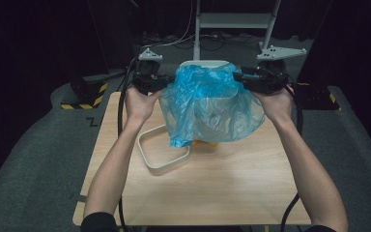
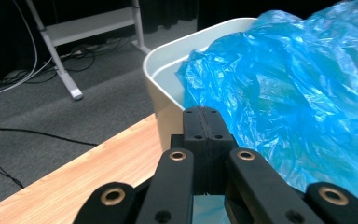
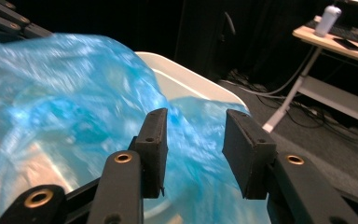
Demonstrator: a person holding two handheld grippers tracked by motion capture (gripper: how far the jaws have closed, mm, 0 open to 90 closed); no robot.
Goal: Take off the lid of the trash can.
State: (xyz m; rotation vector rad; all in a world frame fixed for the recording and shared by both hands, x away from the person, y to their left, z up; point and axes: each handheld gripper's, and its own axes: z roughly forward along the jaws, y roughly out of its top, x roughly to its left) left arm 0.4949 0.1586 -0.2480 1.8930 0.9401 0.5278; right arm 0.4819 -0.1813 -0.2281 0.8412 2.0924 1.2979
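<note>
I am fitting a blue plastic bag point(image 1: 207, 104) over a white bin point(image 1: 204, 64) that stands at the far middle of the desk point(image 1: 251, 193); the bag drapes over the bin's mouth and down its front. My left gripper point(image 2: 205, 122) sits at the bin's left rim with its fingers pressed together; bag film shows beneath them, though I cannot tell if it is pinched. My right gripper point(image 3: 193, 149) is at the right side, fingers apart, with bag film behind the gap. Next, I judge, the right fingers must catch the bag's edge and stretch it over the rim. A white rim frame point(image 1: 162, 152) lies on the light wood desk. Around it are grey carpet, dark curtains, cables and a white metal stand point(image 1: 232, 21).
</note>
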